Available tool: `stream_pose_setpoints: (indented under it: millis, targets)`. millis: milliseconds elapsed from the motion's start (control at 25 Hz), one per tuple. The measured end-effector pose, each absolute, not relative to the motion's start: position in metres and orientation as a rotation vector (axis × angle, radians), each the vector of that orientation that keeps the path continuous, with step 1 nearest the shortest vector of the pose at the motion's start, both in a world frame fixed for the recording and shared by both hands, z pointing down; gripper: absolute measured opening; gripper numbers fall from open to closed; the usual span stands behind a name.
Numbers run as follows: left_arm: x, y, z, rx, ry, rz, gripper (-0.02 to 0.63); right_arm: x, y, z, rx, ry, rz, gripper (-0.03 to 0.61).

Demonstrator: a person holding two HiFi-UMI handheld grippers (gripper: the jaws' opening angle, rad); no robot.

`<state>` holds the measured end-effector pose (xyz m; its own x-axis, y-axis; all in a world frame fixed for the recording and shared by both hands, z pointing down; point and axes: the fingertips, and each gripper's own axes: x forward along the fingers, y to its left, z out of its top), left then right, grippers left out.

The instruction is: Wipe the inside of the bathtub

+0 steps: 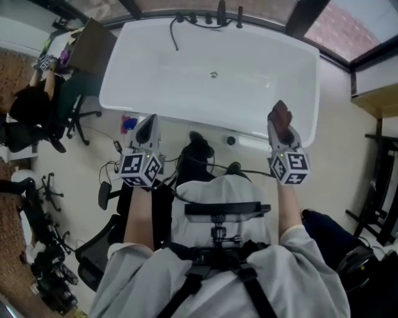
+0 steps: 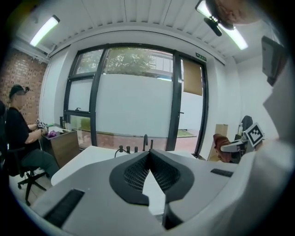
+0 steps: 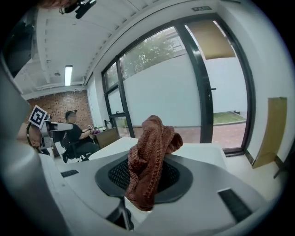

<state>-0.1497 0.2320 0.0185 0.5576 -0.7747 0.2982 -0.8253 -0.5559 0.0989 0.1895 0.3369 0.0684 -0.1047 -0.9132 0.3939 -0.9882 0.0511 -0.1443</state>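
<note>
The white bathtub point(image 1: 155, 74) lies ahead of me, with its drain point(image 1: 214, 75) at the middle and dark taps point(image 1: 211, 18) on the far rim. My right gripper point(image 1: 281, 123) hovers over the tub's near right rim, shut on a reddish-brown knitted cloth point(image 1: 280, 115). In the right gripper view the cloth point(image 3: 150, 159) bunches up between the jaws. My left gripper point(image 1: 148, 127) is over the near left rim, shut with nothing in it. The left gripper view shows its jaws meeting at the tips, the taps point(image 2: 136, 146) beyond.
A wooden desk point(image 1: 87, 46) stands left of the tub, where a seated person point(image 1: 28, 102) works on an office chair. Cables and dark objects point(image 1: 199, 149) lie on the floor by the tub's near side. Large windows point(image 2: 133, 101) stand behind the tub.
</note>
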Motion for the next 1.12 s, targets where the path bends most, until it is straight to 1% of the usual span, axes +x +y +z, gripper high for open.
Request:
stream_pose_setpoints:
  millis: [200, 440, 600, 800, 1120]
  targets:
    - [-0.163, 0.235, 0.010, 2.575, -1.293, 0.317, 0.006, 0.177, 0.358, 0.059, 1.992, -2.073, 0.564, 0.114]
    - [-0.157, 0.222, 0.021, 2.611, -1.160, 0.351, 0.006, 0.160, 0.371, 0.057, 2.050, -2.000, 0.573, 0.114]
    - [-0.147, 0.213, 0.028, 2.658, -1.061, 0.390, 0.006, 0.146, 0.370, 0.066, 2.090, -1.950, 0.616, 0.114]
    - [-0.161, 0.193, 0.036, 2.646, -1.028, 0.384, 0.006, 0.125, 0.358, 0.073, 2.106, -1.892, 0.630, 0.110]
    - [-0.175, 0.184, 0.060, 2.642, -1.024, 0.484, 0.006, 0.123, 0.349, 0.087, 2.118, -1.856, 0.686, 0.110]
